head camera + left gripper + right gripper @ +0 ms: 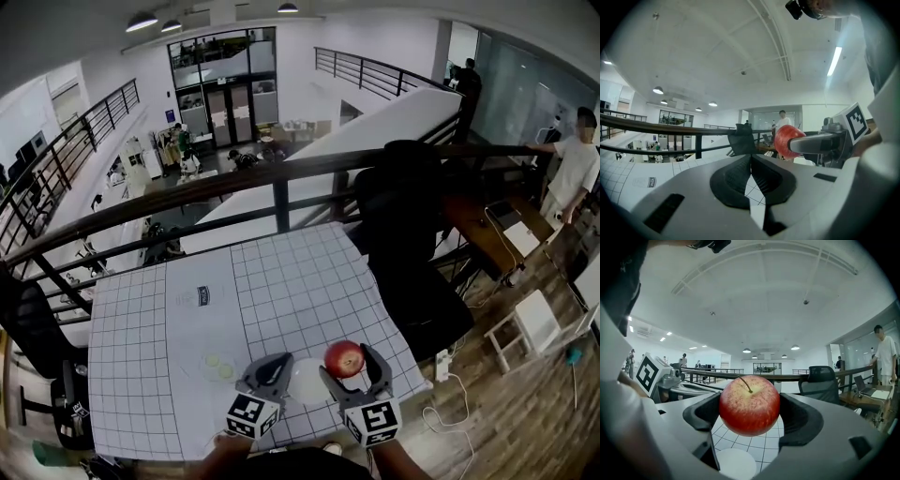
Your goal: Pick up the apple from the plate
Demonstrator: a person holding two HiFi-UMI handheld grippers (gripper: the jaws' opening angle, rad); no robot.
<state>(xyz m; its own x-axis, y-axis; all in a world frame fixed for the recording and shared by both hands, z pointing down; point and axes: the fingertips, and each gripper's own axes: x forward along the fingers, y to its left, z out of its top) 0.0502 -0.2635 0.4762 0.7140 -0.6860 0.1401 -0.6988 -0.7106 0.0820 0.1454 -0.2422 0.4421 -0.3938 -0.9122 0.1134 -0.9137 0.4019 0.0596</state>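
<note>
The right gripper [350, 364] is clamped on the red apple [345, 357], one jaw pressing each side, with the stem pointing up. In the right gripper view the apple [749, 404] hangs clear above the counter [281, 281], and the white plate [736, 464] lies bare below it. The left gripper [270, 367] sits just beside the plate [307, 382] on its other side; its jaws are closed together with nothing between them. A clear dish [217, 366] rests on the grid-patterned counter to the left.
</note>
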